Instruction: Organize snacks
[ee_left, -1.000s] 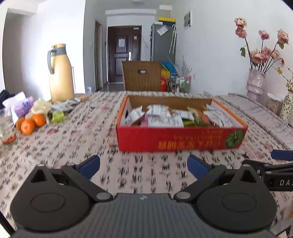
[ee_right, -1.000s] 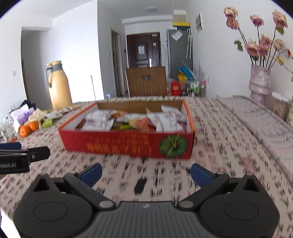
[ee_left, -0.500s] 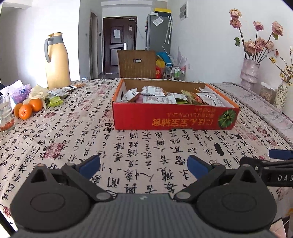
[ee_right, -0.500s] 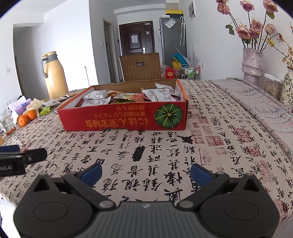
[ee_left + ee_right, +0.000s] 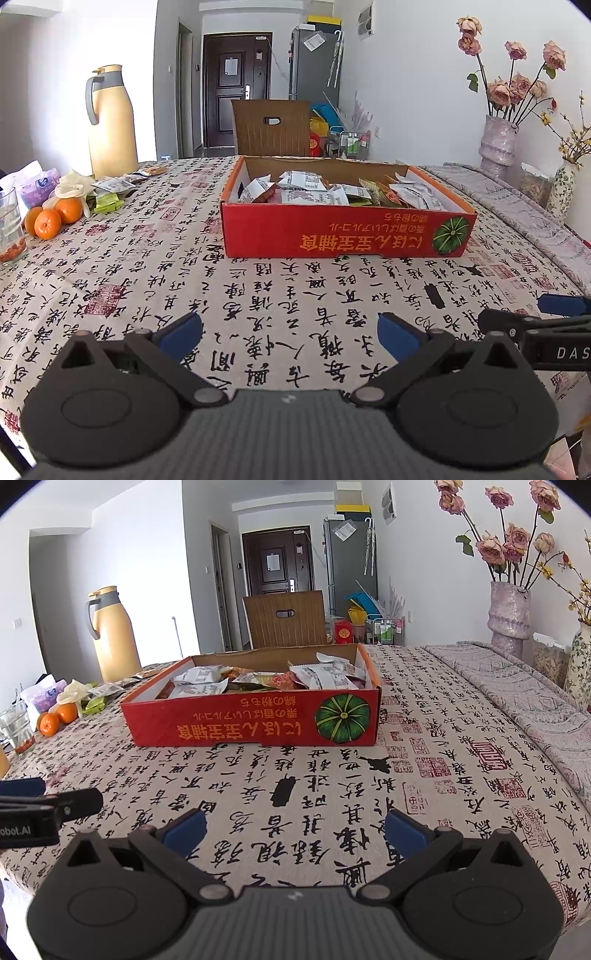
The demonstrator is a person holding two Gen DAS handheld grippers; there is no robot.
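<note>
A shallow red cardboard box [image 5: 343,236] with a green pumpkin print stands mid-table, full of several snack packets [image 5: 314,188]; it also shows in the right wrist view [image 5: 251,727] with its packets [image 5: 325,675]. More loose snack packets [image 5: 114,184] lie at the far left by the jug. My left gripper [image 5: 290,334] is open and empty, low over the tablecloth in front of the box. My right gripper [image 5: 293,829] is open and empty, also in front of the box, to the right of the left one.
A yellow thermos jug [image 5: 110,122], oranges [image 5: 51,219], a glass [image 5: 9,225] and a tissue pack [image 5: 35,182] stand at the left. Vases of dried roses [image 5: 498,140] line the right edge [image 5: 509,613]. A wooden chair [image 5: 271,127] stands behind the table.
Both grippers have pulled back from the box and dropped lower toward the table's near edge. Both stay open and empty.
</note>
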